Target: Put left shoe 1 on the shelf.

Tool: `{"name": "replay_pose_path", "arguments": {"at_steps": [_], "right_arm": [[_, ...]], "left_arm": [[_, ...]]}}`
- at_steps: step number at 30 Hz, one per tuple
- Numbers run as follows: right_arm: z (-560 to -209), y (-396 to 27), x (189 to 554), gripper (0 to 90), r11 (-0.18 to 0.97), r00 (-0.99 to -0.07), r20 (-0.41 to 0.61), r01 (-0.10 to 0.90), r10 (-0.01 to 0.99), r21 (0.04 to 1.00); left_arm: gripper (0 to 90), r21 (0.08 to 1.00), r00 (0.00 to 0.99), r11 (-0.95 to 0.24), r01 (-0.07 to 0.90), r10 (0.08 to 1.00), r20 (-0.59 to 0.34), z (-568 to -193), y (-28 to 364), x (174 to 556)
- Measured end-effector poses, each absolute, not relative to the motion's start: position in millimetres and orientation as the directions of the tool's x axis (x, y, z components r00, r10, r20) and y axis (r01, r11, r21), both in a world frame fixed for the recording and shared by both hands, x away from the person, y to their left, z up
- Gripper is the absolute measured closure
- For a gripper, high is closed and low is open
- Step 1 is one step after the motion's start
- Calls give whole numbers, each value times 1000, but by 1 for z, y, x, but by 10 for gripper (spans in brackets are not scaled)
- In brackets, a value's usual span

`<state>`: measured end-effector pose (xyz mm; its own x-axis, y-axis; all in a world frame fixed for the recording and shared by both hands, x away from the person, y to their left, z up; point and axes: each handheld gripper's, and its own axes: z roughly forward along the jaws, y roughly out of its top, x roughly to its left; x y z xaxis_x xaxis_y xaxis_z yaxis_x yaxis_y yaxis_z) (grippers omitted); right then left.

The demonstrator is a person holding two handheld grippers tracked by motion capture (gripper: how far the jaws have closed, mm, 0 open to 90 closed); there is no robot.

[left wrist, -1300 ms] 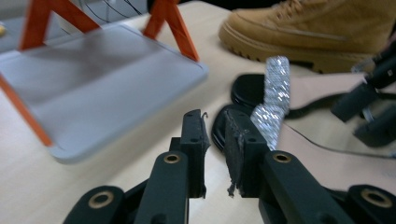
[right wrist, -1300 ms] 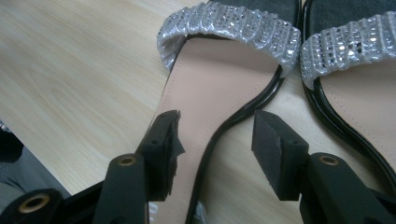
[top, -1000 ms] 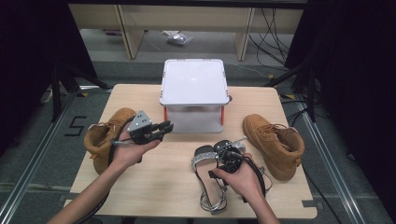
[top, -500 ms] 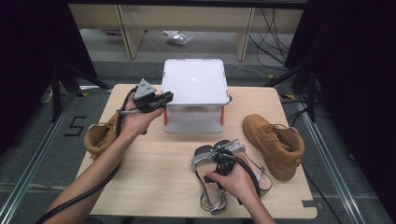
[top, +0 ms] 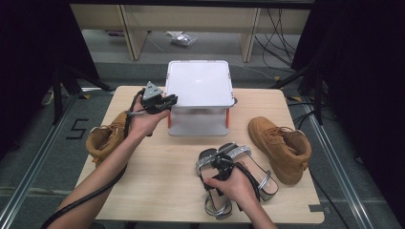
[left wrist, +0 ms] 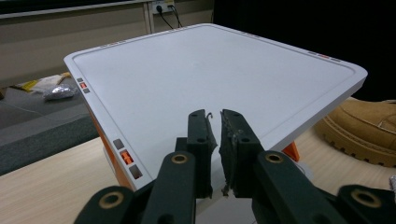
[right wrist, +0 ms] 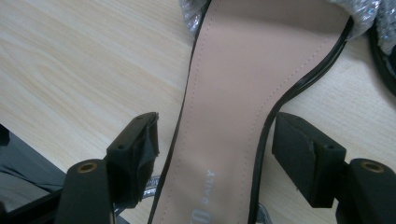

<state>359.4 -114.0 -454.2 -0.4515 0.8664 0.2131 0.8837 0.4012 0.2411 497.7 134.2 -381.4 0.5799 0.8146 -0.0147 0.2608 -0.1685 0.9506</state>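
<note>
From above, the left gripper [top: 167,101] hangs at the near left corner of the closed white box [top: 199,82] while the right gripper [top: 217,164] sits over a pair of silver-strapped sandals [top: 248,164] on the wooden table [top: 157,191], a tan boot [top: 282,145] to either side; I'd judge no shoe is packed yet and the lid not lifted. Along the left gripper, its jaws are nearly together with nothing between them, over the box lid [left wrist: 210,79]. Along the right gripper, the jaws have just been opening and stand spread either side of one sandal's beige insole [right wrist: 243,116], clear of it.
</note>
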Motion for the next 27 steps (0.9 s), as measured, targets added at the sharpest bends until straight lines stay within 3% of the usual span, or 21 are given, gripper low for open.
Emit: {"name": "replay_pose_path", "arguments": {"at_steps": [1,5,6,15,22,27], "right_arm": [[-454,-112,358,321,373,-416,226,904,881,209],[-461,-112,359,303,421,-474,197,870,858,257],[-459,-109,357,306,367,-408,211,907,888,208],[-471,-106,364,343,438,-467,183,882,865,175],[-472,-101,366,359,444,-458,172,888,872,116],[-468,-108,367,413,487,-498,137,867,856,105]], "left_arm": [[814,950,577,-166,263,816,-17,-382,134,499],[814,948,576,-170,268,817,-16,-383,135,500],[812,948,575,-167,270,818,-20,-383,134,500],[806,941,573,-175,289,819,-24,-389,134,502],[813,938,572,-174,300,819,-32,-388,134,502],[831,935,566,-168,313,824,-41,-388,135,504]]}}
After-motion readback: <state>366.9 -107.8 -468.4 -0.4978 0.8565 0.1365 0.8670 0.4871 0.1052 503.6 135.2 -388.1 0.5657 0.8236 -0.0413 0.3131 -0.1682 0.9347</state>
